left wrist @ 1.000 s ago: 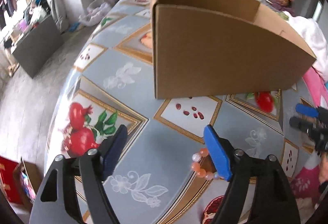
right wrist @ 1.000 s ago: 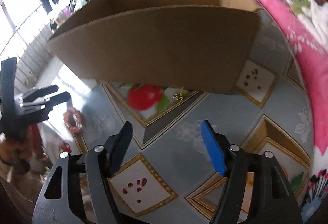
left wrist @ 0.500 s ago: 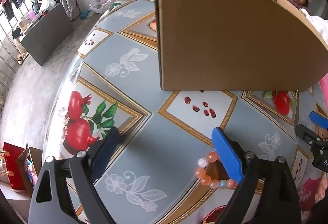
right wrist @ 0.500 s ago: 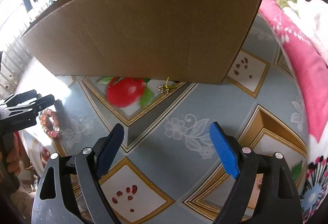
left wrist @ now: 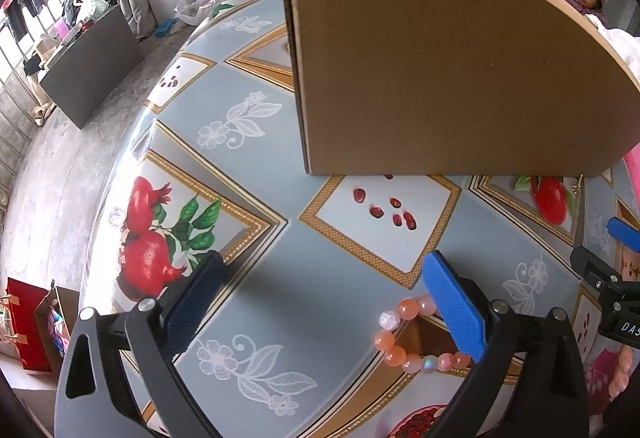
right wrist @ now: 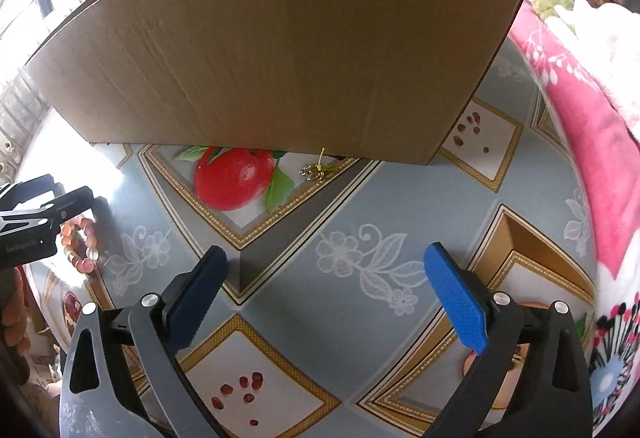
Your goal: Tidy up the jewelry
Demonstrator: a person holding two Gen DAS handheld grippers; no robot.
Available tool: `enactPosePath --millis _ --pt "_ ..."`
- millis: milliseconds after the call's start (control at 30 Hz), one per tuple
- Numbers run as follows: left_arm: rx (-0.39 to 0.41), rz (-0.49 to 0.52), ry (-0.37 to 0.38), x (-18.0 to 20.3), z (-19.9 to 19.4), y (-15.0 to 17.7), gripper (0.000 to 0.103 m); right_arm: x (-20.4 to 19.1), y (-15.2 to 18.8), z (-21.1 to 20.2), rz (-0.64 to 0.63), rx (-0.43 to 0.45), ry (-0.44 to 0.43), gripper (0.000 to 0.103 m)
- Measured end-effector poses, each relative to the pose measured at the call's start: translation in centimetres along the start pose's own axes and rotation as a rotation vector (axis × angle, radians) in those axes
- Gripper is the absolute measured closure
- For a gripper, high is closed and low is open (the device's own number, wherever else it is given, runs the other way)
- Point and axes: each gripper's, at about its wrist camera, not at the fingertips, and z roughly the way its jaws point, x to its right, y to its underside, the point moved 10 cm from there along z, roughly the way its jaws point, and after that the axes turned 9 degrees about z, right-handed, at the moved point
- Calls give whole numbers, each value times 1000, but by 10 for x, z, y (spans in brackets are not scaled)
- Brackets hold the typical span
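I have both grippers spread wide and empty, jaws just opened. The bead bracelet (left wrist: 416,338) lies flat on the tablecloth (left wrist: 320,278), partly under my left gripper's (left wrist: 320,298) right finger, well apart from my right gripper (right wrist: 326,286); left is nearer.

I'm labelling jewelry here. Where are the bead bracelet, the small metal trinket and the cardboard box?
bead bracelet (left wrist: 394,352): left wrist view, an orange bead on its left arc.
small metal trinket (right wrist: 313,171): right wrist view, its silvery rings.
cardboard box (right wrist: 280,57): right wrist view, its front wall.
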Motion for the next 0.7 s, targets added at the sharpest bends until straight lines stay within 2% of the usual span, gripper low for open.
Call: enactPosePath --millis 400,467,533,600,667,700 --pt "6 -2 -2 2 -1 0 5 3 14 -7 -35 27 -35 8" --pt "9 -1 -2 1 -1 -1 5 9 12 -12 -6 21 -53 8" --pt "11 0 -2 0 1 0 5 13 6 -20 48 46 -106 9" --pt "13 -1 -3 -1 1 0 5 13 -1 -29 52 81 -139 20" --pt "15 -1 -4 -1 1 -1 5 11 -4 -31 28 97 -134 26" --pt "16 -1 -5 -1 1 0 5 9 -5 -30 12 98 -136 34"
